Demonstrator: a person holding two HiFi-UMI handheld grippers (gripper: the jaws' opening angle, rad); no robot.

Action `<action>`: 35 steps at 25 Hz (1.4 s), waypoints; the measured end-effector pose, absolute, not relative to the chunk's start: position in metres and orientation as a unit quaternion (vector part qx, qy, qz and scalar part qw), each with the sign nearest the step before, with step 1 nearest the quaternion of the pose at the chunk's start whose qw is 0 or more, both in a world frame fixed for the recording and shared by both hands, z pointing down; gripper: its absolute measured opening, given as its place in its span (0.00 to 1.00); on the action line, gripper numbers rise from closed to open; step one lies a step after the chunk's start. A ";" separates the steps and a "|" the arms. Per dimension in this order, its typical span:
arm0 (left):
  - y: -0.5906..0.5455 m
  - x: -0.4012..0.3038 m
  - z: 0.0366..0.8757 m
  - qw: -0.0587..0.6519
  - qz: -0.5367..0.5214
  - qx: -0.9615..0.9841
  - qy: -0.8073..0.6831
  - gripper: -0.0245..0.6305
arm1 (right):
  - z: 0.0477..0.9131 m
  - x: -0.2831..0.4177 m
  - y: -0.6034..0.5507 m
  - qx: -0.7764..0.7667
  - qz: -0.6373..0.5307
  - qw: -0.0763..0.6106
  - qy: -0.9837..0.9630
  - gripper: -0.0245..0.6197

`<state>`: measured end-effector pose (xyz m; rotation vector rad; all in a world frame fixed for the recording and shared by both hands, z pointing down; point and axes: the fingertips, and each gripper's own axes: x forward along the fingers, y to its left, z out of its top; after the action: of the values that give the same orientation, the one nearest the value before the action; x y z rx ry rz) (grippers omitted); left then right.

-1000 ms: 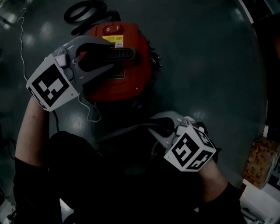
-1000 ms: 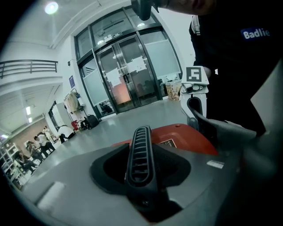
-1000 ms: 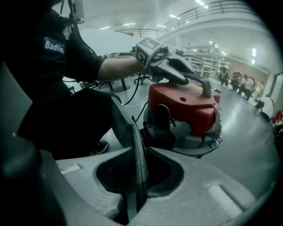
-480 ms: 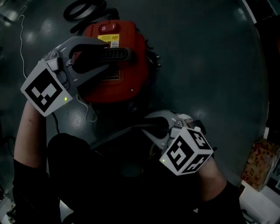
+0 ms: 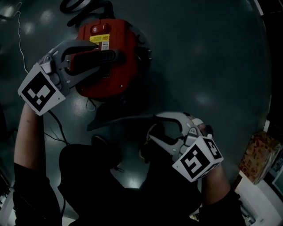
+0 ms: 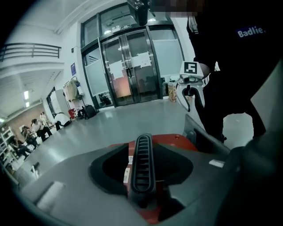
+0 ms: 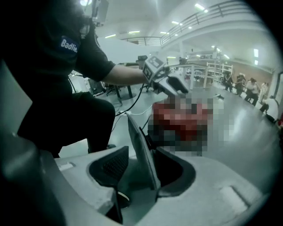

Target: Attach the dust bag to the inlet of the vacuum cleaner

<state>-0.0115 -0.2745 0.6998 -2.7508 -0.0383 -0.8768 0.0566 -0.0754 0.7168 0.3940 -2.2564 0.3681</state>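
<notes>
The red vacuum cleaner point(image 5: 116, 77) stands on the floor at the upper left. My left gripper point(image 5: 104, 55) straddles its black ribbed handle point(image 6: 142, 163). Its jaws are opening, and a gap shows on each side of the handle. The grey dust bag point(image 5: 119, 121) is a flat sheet seen edge-on below the cleaner, running towards my right gripper point(image 5: 152, 127). In the right gripper view the bag's thin edge point(image 7: 138, 137) stands between jaws that are opening wide. The ribbed left pad point(image 7: 114, 167) is well clear of it.
A black hose point(image 5: 84, 6) coils behind the cleaner and a white cable point(image 5: 20, 39) trails on the grey floor at the left. A printed box point(image 5: 256, 156) sits at the right edge. The person's dark trousers fill the lower middle. Glass doors point(image 6: 132, 66) and distant people show beyond.
The right gripper has lifted and its jaws have spread apart from the bag's edge. The left gripper's jaws have widened round the handle. The cleaner sits higher and further left in the head view.
</notes>
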 end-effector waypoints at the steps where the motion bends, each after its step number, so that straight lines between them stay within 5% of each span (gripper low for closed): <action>1: -0.274 -0.014 0.691 0.118 -0.298 -0.947 -0.009 0.30 | 0.701 0.060 -0.072 0.164 0.148 0.389 -0.894 0.33; 7: -0.255 -0.020 0.603 0.064 -0.261 -0.963 0.031 0.26 | 0.603 0.069 -0.046 0.213 0.190 0.339 -0.897 0.33; 20: -0.102 -0.049 0.325 -0.110 -0.135 -0.964 0.202 0.13 | 0.391 0.051 -0.016 0.278 0.303 0.081 -0.908 0.32; 27: -0.013 -0.080 0.258 -0.159 -0.070 -0.958 0.228 0.11 | 0.317 0.027 0.032 0.322 0.258 0.096 -0.906 0.31; 35: 0.088 -0.134 0.216 -0.134 -0.054 -0.966 0.213 0.08 | 0.231 -0.064 0.092 0.355 0.172 0.090 -0.915 0.28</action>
<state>-0.1342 0.0876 0.2160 -3.3256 0.7316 -0.1874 -0.0638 0.0918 0.2306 1.0559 -2.7189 0.5100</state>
